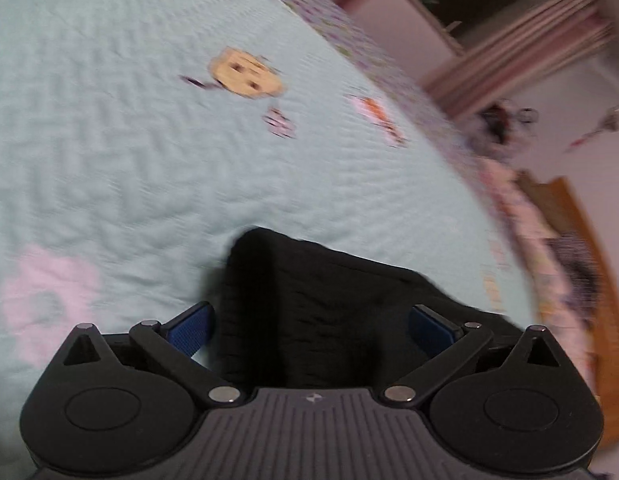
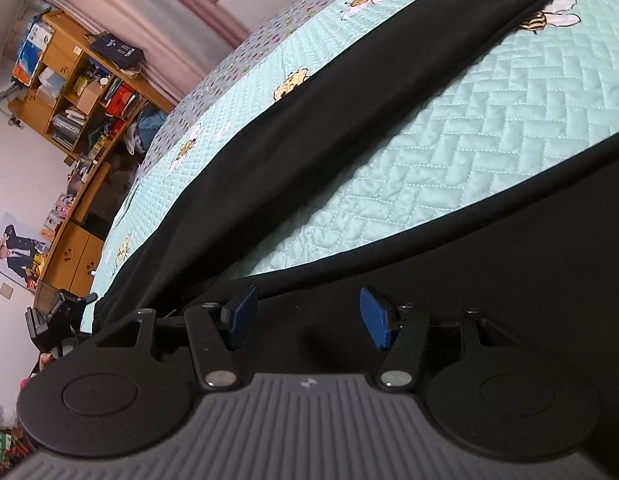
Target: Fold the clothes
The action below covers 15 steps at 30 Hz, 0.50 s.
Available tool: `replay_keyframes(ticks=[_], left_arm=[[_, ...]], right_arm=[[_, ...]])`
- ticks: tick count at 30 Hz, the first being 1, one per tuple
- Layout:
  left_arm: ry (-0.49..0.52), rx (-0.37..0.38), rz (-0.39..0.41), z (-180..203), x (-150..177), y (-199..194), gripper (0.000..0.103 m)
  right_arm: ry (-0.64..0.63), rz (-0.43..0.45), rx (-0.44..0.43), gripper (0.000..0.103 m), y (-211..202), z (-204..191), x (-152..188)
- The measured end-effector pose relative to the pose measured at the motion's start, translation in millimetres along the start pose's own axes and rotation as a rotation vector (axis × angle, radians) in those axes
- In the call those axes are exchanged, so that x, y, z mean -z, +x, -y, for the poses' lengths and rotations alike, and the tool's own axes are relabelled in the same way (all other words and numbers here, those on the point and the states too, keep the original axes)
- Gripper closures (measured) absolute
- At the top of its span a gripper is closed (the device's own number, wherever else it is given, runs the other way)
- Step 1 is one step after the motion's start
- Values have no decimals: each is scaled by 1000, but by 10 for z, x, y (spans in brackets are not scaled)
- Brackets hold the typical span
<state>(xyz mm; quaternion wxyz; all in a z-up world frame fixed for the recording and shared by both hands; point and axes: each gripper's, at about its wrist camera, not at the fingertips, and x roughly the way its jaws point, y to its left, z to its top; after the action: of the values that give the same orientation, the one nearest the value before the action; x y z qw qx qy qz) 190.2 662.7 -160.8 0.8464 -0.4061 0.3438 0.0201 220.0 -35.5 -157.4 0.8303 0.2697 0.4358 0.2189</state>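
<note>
Both jaws stand released: the left gripper (image 1: 311, 322) straddles a black garment (image 1: 321, 300) at lower centre; the right gripper (image 2: 305, 316) hovers over it. Next likely needs pinching an edge.

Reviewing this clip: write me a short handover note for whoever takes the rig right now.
Left gripper: open, black cloth between its fingers, not clamped.
Right gripper: open, low over the black garment, gripping nothing.
The garment lies spread on the green quilt; one long part stretches away across it.
Done: garment laid out; no finished fold visible.
Left: grip the edges and fold it, probably the long part first.
</note>
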Motion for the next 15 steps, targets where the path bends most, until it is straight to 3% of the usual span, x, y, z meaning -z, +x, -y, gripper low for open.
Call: replay_keyframes(ticks=[2, 3, 4, 5, 6, 8, 13, 14, 15], left_arm=[[2, 40, -7, -12, 8, 61, 3], [33, 9, 0, 44, 25, 66, 6], [69, -33, 9, 108, 46, 70, 17], [113, -99, 19, 189, 70, 69, 37], [145, -156, 27, 260, 91, 69, 44], [177, -218, 45, 375, 111, 46, 56], [212, -407, 122, 597, -48, -58, 68], [208, -435, 136, 604, -89, -85, 89], [187, -434, 137, 547, -132, -125, 86]], right_arm=[[-11, -1, -2, 42, 9, -4, 7], [-19, -2, -4, 41, 10, -6, 14], [-28, -2, -5, 41, 12, -7, 22], [-40, -3, -4, 41, 8, -10, 30], [-52, -4, 2, 41, 11, -19, 33], [-72, -4, 13, 41, 14, -41, 38], [-122, -20, 10, 40, 117, -192, 11], [-131, -26, -10, 40, 146, -235, -4], [-141, -31, -22, 40, 180, -275, -19]])
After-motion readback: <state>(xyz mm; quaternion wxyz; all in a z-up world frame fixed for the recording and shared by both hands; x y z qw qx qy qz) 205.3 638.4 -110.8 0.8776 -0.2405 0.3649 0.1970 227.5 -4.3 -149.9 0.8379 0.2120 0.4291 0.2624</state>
